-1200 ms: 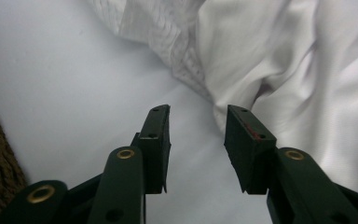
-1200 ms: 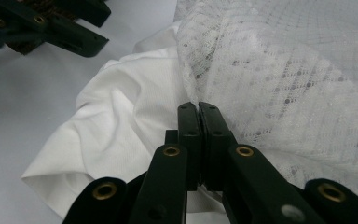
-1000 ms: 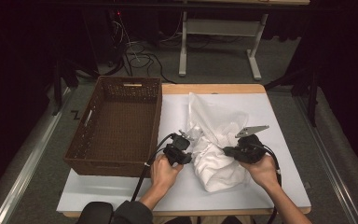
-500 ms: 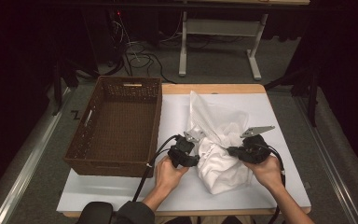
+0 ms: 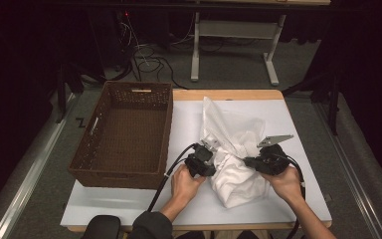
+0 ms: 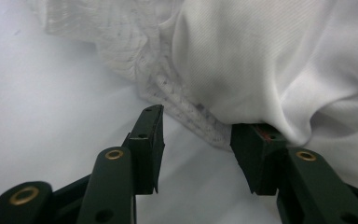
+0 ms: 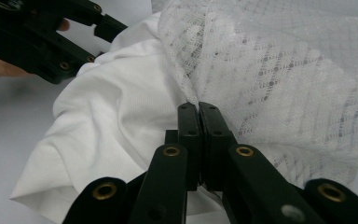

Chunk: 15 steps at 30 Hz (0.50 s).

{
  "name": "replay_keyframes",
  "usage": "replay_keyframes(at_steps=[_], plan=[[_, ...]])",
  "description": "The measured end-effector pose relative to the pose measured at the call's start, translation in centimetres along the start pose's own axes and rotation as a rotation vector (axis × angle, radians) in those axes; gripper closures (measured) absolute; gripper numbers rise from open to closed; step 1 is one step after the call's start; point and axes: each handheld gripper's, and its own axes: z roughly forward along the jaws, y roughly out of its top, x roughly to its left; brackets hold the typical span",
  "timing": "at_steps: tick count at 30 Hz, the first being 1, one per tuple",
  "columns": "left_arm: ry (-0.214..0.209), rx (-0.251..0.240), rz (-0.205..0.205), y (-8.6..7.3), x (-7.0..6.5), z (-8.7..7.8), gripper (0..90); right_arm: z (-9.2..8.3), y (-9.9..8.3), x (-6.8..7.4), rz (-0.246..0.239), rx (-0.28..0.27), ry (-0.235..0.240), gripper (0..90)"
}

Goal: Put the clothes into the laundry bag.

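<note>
At the bottom of the high view, two forearms come in, each hand carrying a claw, both at the cloth point(image 5: 241, 172), a white bundle lying at lower centre-right of the bench point(image 5: 129, 211).

The left claw point(image 5: 210, 164) sits at the bundle's left edge. In the left gripper view its jaws stand about half apart and have just been opening. The left jaw is bare over the bench surface, clear of the fabric. The right jaw's tip sits under a smooth white fold that drapes over it. A speckled mesh hem runs between the two tips, and neither pad presses on it.

The right claw point(image 5: 251, 162) meets the bundle from the right side. In the right gripper view its jaws are pressed together at the centre of the frame, their tips where the smooth cloth point(image 7: 107, 130) meets the mesh layer point(image 7: 279, 79). They appear to pinch fabric, though the caught fold itself is hidden. The left claw point(image 7: 100, 39) shows at that frame's upper left, at the cloth's far edge.

Farther up, the mesh rises into a peak above centre. A brown basket point(image 5: 94, 152) stands to the left on the bench.
</note>
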Motion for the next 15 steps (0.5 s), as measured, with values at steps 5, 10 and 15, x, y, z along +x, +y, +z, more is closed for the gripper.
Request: replay_keyframes(at_steps=[5,10,15], plan=[[0.044,0.043,-0.006,0.1,0.6,-0.9,56.7,-0.1,-0.1,-0.2,0.006,-0.002,-0.007,89.9],[0.076,0.057,-0.055,0.4,1.3,-0.1,56.9,-0.2,-0.2,-0.3,0.007,-0.001,-0.011,89.9],[0.031,0.042,-0.115,0.8,1.8,1.2,55.3,-0.2,-0.2,-0.3,0.014,-0.001,-0.011,89.9]])
